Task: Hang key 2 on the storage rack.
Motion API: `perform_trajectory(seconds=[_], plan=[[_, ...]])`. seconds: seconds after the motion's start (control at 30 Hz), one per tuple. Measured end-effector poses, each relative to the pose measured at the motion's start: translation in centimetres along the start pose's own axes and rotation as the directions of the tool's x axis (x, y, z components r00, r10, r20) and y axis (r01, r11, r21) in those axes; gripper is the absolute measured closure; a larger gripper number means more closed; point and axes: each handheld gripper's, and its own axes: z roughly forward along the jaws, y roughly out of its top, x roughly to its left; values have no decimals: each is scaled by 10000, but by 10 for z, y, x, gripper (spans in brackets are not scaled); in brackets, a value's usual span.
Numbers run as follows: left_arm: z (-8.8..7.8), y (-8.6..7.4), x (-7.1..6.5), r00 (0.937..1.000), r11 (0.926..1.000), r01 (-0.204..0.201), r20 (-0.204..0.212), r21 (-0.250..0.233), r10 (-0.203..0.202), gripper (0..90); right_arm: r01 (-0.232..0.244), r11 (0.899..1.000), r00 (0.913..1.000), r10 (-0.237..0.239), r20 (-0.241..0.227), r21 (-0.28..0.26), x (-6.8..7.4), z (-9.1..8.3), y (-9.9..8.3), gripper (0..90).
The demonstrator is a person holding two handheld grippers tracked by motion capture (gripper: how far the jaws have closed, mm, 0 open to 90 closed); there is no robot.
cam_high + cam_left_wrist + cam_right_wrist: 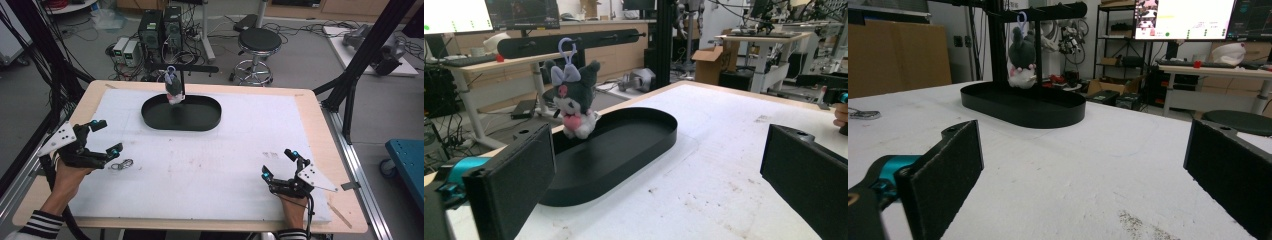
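Centrally, one plush toy (174, 89), dark grey with a white body and a lilac loop, hangs from the crossbar of a black stand (183, 75) over the far end of an oval black tray (200, 122). Tray sits on a white mat (210, 170) covering a wooden table (320, 107). Small metal ring clip (122, 164) lies on the mat, just beside the left gripper (106, 137). Left gripper: jaws spread wide, holding nothing, at the mat's left edge. Right gripper (278, 163): jaws likewise spread, empty, near the mat's front right corner, well apart from the toy.
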Motion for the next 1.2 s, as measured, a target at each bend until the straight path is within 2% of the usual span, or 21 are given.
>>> perform_trajectory(seconds=[0.37, 0.43, 0.5, 0.57, 0.73, 0.83, 0.87, 0.9, 0.93, 1.0, 1.03, 1.1, 1.17, 1.2], plan=[[-2, 1, -1, 10000, 9998, -6, 32, 204, 5, 17, -8, 10000, 10000, 8, -6, -12, 0, 0, 0, 18], [-3, 3, -1, 9998, 9986, -222, -1, 483, 222, 17, -5, 10000, 10000, 5, -9, -9, 0, 0, 0, 18], [-5, 6, -2, 9977, 9929, -654, -127, 990, 669, 17, -3, 10000, 10000, 3, -1, -17, 0, 0, 0, 18], [-9, 9, -2, 9968, 9880, -784, -34, 1329, 796, 17, -11, 10000, 10000, 11, 6, -9, 0, 0, 0, 18], [-17, 11, 1, 9938, 9694, -1094, 31, 2198, 1114, 17, 100, 9999, 9999, -100, 27, -76, -1, 0, 0, 18], [-20, 11, 3, 9952, 9577, -946, 33, 2719, 973, 17, 0, 10000, 10000, 0, 4, -15, 0, 0, 0, 18], [-21, 10, 4, 9951, 9513, -954, 14, 2933, 993, 17, 0, 10000, 10000, 0, 4, -15, 0, 0, 0, 18], [-21, 10, 4, 9936, 9412, -1027, -124, 3220, 1126, 17, -2, 10000, 10000, 2, 8, -16, 0, 0, 0, 18], [-22, 10, 5, 9887, 9260, -1299, -239, 3544, 1479, 18, -1, 10000, 10000, 1, 8, -16, 0, 0, 0, 18], [-24, 8, 6, 9828, 9092, -1651, -136, 3822, 1841, 18, -2, 10000, 10000, 2, 12, -16, 0, 0, 0, 18], [-25, 8, 7, 9837, 9074, -1598, -137, 3887, 1791, 17, 3, 10000, 10000, -3, 10, -19, 0, 0, 0, 18], [-27, 6, 9, 9830, 8979, -1647, -65, 4082, 1833, 17, 8, 10000, 10000, -8, 6, -6, 0, 0, 0, 18], [-29, 3, 11, 9847, 8940, -1575, -17, 4195, 1743, 18, 64, 10000, 10000, -64, 21, -41, 0, 0, 0, 18], [-30, 2, 13, 9846, 8891, -1604, 66, 4287, 1744, 18, 64, 10000, 10000, -64, 21, -41, 0, 0, 0, 18]])
